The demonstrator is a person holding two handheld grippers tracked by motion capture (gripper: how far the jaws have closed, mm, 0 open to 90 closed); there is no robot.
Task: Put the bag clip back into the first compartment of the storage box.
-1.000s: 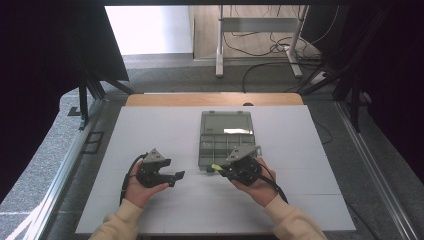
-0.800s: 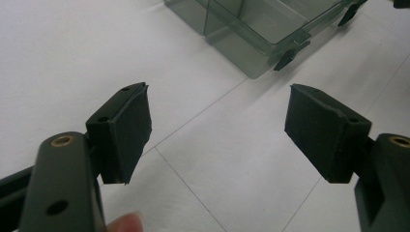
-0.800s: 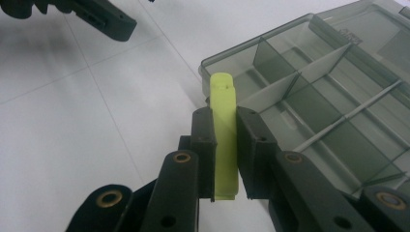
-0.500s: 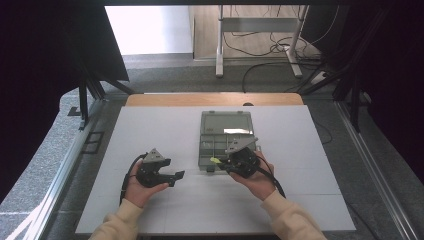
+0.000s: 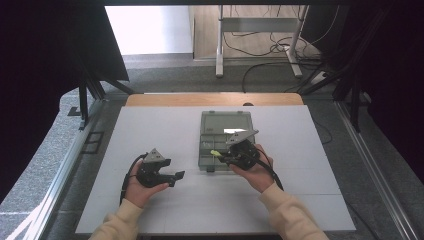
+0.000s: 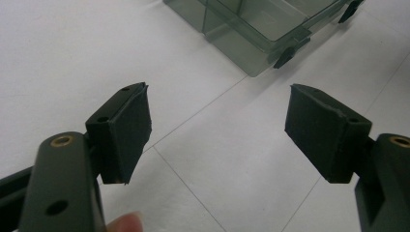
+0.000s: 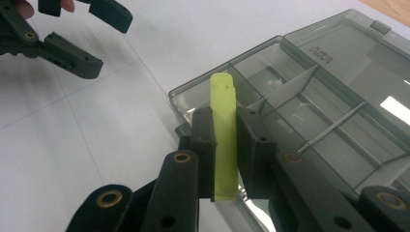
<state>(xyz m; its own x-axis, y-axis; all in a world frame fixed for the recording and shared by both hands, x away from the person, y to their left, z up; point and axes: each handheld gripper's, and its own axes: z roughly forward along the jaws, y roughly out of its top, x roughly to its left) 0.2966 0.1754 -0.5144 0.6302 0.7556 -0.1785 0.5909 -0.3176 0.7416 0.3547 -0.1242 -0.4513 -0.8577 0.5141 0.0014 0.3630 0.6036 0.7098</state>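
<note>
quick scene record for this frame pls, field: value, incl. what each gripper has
surface: white table
box: clear grey compartment box, lid open, on the table
held item: yellow-green stick, upright between the fingers
right gripper: shut on the stick, over the box's near left corner
left gripper: open, nothing between the fingers, over bare table to the left of the box
box contents: nothing seen in the visible compartments
</note>
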